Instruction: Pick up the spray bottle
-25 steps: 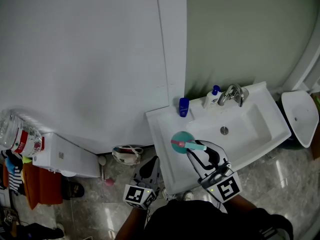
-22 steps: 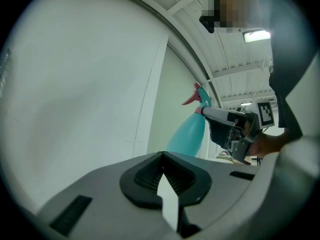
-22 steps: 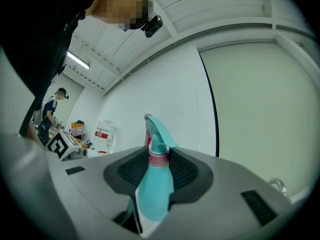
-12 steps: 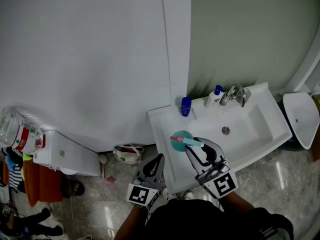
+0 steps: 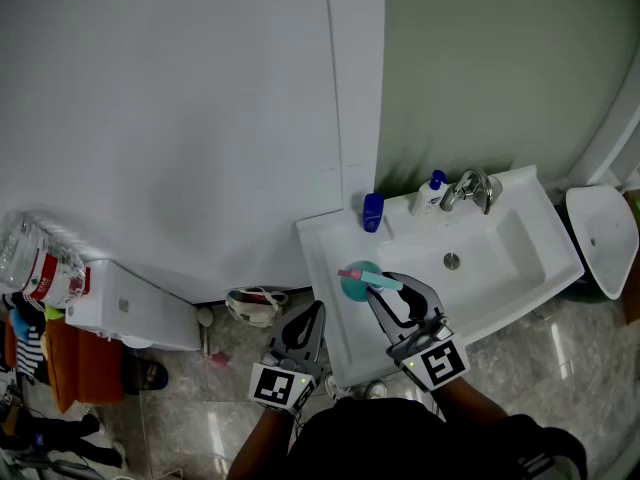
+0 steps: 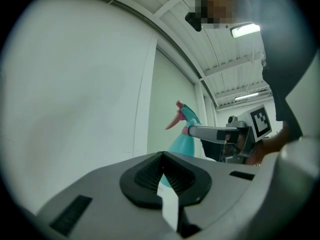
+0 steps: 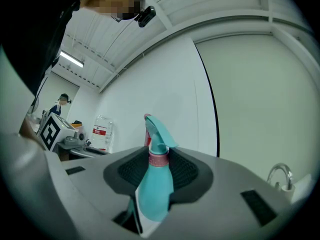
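Spray bottle [image 5: 358, 280] hangs over the left edge of the sink [image 5: 490, 248] in the head view, its neck clamped in the right tongs [image 5: 383, 290]; the left tongs [image 5: 316, 313] hover beside the sink. Left gripper view: those tongs closed, empty, bottle beyond them. Right gripper view: pads [image 7: 185, 171] pinch the teal neck

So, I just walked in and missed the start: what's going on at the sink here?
A person stands at a white sink with a gripper in each hand. The right gripper is clamped on the neck of a teal spray bottle with a pink trigger, upright over the sink's left rim; whether it is clear of the rim I can't tell. The left gripper is shut and empty, held low beside the sink. A blue bottle and a pump bottle stand by the faucet.
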`<state>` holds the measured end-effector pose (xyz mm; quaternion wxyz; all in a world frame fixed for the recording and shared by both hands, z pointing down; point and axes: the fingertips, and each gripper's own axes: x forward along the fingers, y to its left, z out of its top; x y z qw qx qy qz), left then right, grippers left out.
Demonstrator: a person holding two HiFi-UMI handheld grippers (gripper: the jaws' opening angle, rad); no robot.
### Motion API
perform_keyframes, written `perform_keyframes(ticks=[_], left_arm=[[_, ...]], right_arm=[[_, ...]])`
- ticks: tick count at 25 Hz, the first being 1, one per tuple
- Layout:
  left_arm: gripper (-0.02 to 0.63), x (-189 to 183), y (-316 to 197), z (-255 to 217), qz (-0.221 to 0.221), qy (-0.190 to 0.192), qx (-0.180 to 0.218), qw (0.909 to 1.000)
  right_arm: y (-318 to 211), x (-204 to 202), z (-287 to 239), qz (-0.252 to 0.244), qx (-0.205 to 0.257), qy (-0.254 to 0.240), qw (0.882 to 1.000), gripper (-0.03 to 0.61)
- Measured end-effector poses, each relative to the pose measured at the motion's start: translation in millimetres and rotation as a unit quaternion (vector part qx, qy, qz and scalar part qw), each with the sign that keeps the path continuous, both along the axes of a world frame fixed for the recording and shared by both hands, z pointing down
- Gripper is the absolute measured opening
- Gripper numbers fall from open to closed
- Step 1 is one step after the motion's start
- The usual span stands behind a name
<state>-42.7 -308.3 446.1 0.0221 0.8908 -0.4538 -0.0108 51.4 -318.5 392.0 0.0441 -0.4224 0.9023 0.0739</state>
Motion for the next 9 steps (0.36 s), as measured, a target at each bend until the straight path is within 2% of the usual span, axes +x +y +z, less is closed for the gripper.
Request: perform_keyframes(ticks=[9], left_arm=[[-0.005,-7.4,-9.2,-2.3,-0.014,0.001,0.013,0.9998]], right_arm=[[-6.3,1.5,10.1,0.002,-0.006,0.005,1.0,0.126]])
